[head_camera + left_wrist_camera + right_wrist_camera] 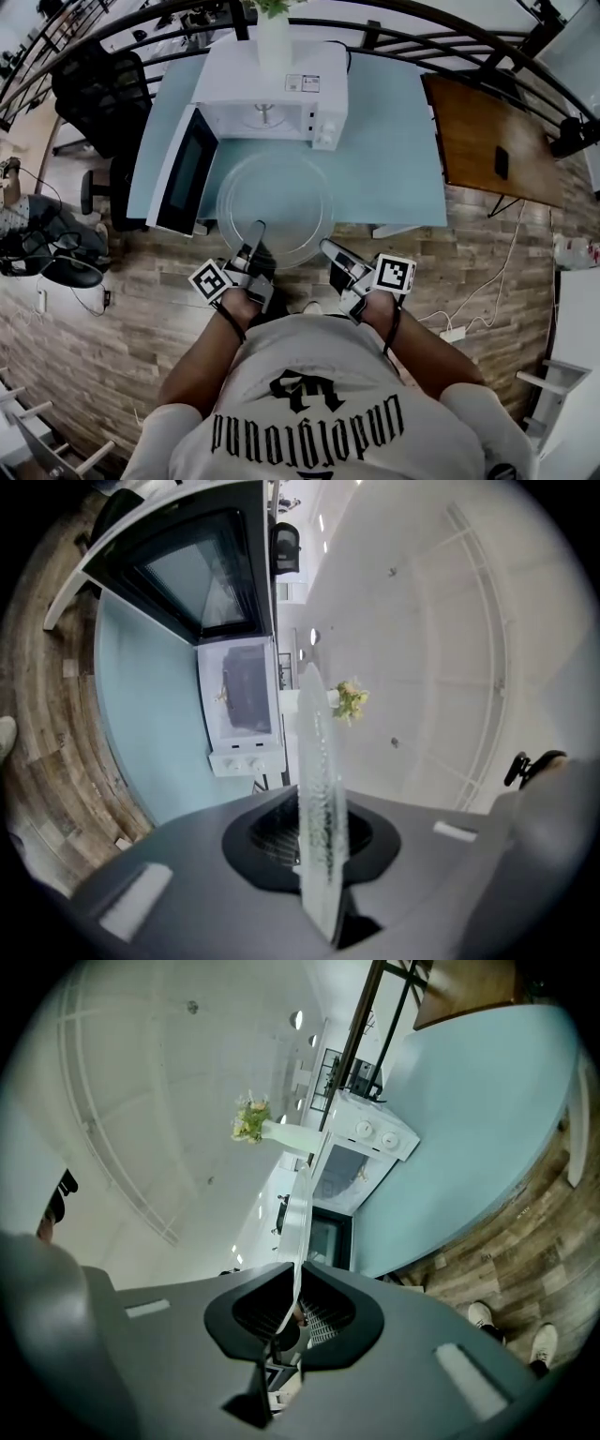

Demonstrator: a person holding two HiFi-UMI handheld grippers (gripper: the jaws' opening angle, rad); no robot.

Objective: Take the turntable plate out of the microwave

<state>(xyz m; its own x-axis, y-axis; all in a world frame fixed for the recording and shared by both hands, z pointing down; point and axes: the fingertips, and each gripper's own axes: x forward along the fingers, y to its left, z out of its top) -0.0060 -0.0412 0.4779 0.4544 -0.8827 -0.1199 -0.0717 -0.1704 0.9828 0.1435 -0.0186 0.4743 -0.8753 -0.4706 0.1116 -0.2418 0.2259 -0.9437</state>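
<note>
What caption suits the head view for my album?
Left gripper and right gripper hold the glass turntable plate by its near rim, in front of the open microwave.

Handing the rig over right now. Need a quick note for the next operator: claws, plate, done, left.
Left claw: shut on the near-left rim of the turntable plate.
Right claw: shut on its near-right rim.
Plate: out of the microwave, held roughly level over the near edge of the blue table; door open.
Done: plate clear of the cavity.
Left: likely set it down on bare table and release; no spot is given.
</note>
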